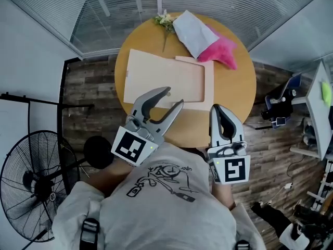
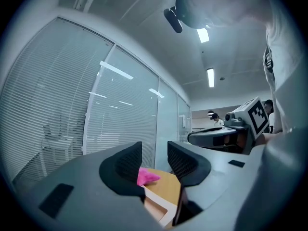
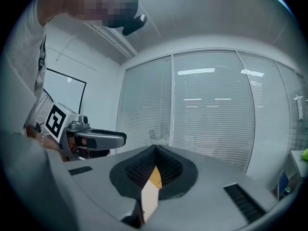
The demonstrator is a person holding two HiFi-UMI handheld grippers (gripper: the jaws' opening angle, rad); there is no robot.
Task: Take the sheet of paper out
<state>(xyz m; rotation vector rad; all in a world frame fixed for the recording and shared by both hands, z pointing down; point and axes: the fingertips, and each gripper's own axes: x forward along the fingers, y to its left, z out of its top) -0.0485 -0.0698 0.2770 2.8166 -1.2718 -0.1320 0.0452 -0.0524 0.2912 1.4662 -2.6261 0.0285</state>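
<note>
A beige envelope (image 1: 166,82) lies flat on the round wooden table (image 1: 234,87). A pinkish-beige sheet (image 1: 209,82) shows past its far and right edges. My left gripper (image 1: 175,96) hovers over the envelope's near edge, open, nothing between its fingers. In the left gripper view (image 2: 154,153) the gap frames the envelope (image 2: 156,203) and the table (image 2: 168,182) below. My right gripper (image 1: 216,108) is by the envelope's near right corner, its tips together (image 3: 153,153). A pale strip shows through the slit under them; I cannot tell whether it is gripped.
At the table's far side lie a white paper bag (image 1: 195,33), a pink cloth (image 1: 221,51) and a small sprig of flowers (image 1: 165,20). A floor fan (image 1: 31,186) stands at the left. A desk (image 1: 317,103) stands at the right, and blinds line the glass wall behind.
</note>
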